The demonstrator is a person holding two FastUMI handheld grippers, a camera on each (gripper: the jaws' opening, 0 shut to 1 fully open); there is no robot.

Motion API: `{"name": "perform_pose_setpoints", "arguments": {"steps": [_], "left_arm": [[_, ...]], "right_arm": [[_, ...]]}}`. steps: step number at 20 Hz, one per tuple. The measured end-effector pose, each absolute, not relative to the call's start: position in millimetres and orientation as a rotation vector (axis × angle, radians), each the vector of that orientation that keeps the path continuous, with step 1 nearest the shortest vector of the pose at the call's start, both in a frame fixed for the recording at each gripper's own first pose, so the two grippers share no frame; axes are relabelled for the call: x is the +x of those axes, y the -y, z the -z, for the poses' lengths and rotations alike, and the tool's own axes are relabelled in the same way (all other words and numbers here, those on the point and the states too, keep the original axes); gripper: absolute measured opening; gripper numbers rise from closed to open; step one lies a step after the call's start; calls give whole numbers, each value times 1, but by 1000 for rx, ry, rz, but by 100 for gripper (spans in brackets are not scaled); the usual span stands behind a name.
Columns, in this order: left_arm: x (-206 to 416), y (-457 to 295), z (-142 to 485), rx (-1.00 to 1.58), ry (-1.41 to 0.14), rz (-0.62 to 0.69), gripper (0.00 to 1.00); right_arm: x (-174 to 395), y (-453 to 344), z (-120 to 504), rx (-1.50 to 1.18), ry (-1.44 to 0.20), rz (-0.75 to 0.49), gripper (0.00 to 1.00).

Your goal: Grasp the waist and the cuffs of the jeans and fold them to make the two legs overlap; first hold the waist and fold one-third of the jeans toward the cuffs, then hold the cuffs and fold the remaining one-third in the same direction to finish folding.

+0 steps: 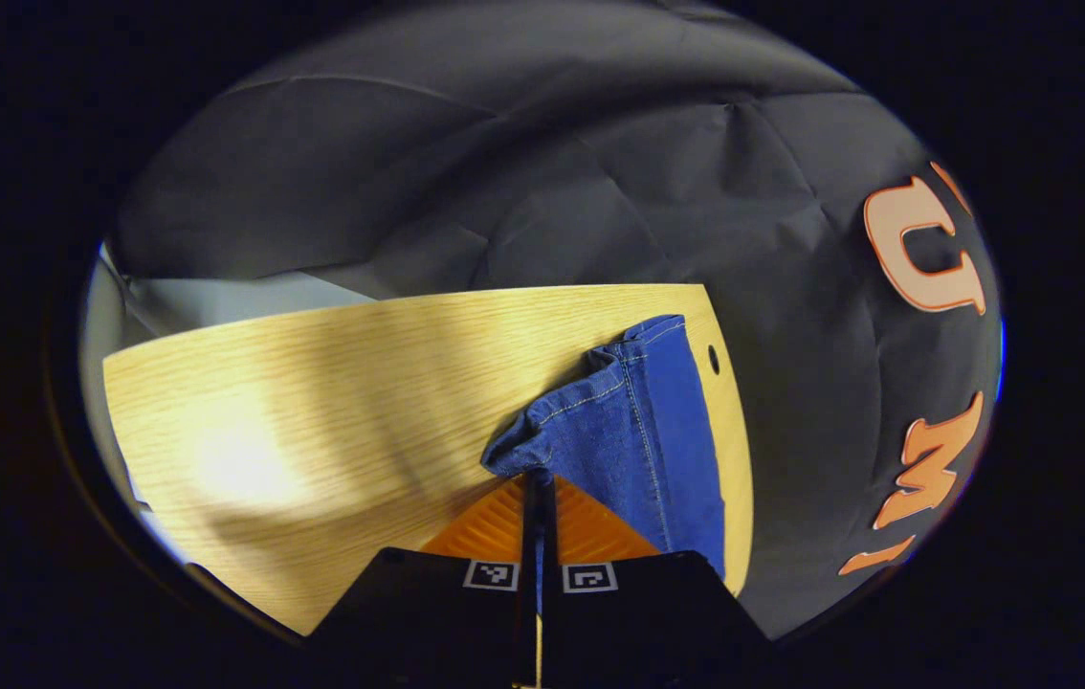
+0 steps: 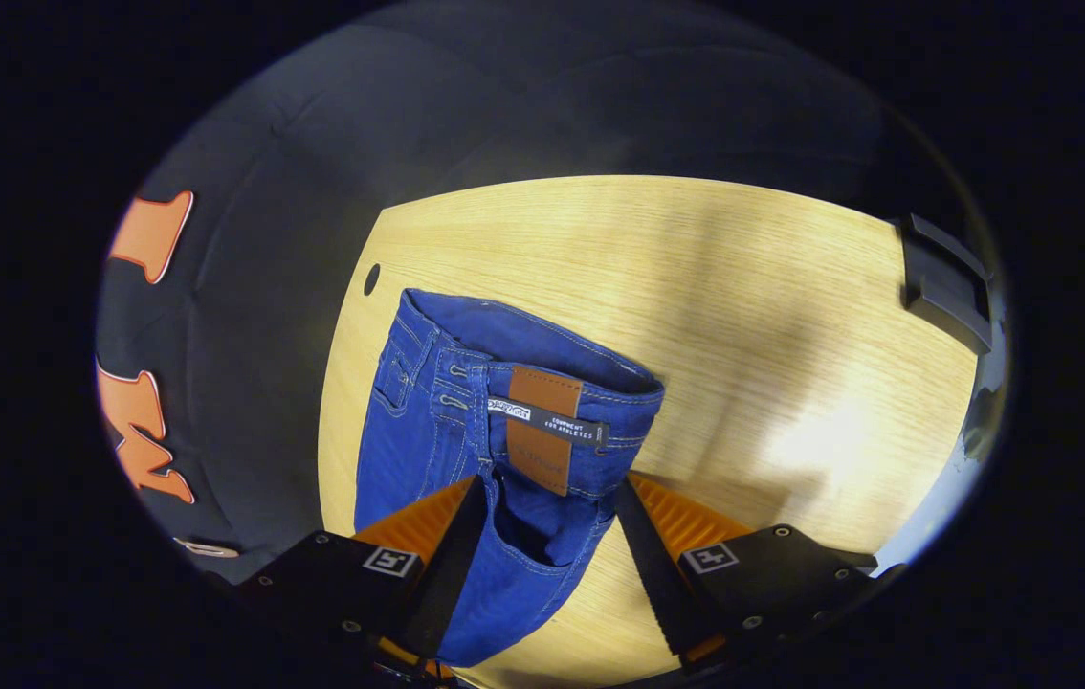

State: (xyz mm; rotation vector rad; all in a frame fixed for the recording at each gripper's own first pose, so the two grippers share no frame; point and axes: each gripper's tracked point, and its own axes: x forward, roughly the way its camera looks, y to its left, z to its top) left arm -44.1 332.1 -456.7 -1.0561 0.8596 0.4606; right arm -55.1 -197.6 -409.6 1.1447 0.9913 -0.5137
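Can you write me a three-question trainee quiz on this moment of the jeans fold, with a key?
1. True or false: the left gripper is shut on denim.
2. Which end of the jeans lies between the right gripper's fingers? A) a cuff B) the waist, with its leather patch C) a knee
3. Fill in: the jeans lie on a light wooden ____.

Key:
1. True: in the left gripper view the fingers meet on a bunched cuff.
2. B: in the right gripper view the jaws stand apart on either side of the waist, not yet pressing on it.
3. table
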Motion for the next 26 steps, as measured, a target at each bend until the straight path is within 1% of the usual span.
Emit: {"name": "perform_pose_setpoints", "arguments": {"steps": [2, 4, 5, 6, 7, 9, 10, 11, 12, 15, 19, 23, 26], "left_arm": [[-47, -334, 451, -1019, -873, -474, 2], [-45, -336, 436, -1030, -837, -465, 2], [-48, -338, 433, -1034, -834, -467, 2], [-50, -338, 430, -1039, -829, -467, 2], [-51, -338, 428, -1039, -828, -475, 2], [-55, -338, 420, -1048, -812, -477, 2], [-54, -338, 416, -1051, -803, -478, 2], [-53, -338, 412, -1053, -797, -476, 2], [-53, -338, 408, -1052, -796, -473, 2], [-54, -340, 397, -1040, -791, -471, 2], [-53, -342, 383, -1059, -781, -457, 2], [-39, -341, 369, -1069, -788, -416, 2], [-17, -338, 360, -1065, -811, -369, 2]], "right_arm": [[-56, 198, 411, 1176, -986, 512, 78], [-57, 199, 411, 1205, -980, 510, 72], [-58, 201, 413, 1211, -981, 511, 78], [-63, 202, 417, 1215, -987, 531, 67], [-61, 202, 418, 1223, -985, 543, 47], [-64, 206, 424, 1221, -971, 590, 30], [-61, 201, 421, 1222, -956, 561, 20], [-65, 202, 416, 1224, -959, 566, 19], [-58, 197, 416, 1246, -943, 553, 10], [-59, 201, 400, 1261, -915, 542, 10], [-54, 200, 386, 1300, -879, 570, 10], [-45, 199, 370, 1339, -835, 606, 10], [-36, 197, 356, 1341, -817, 633, 10]]}}
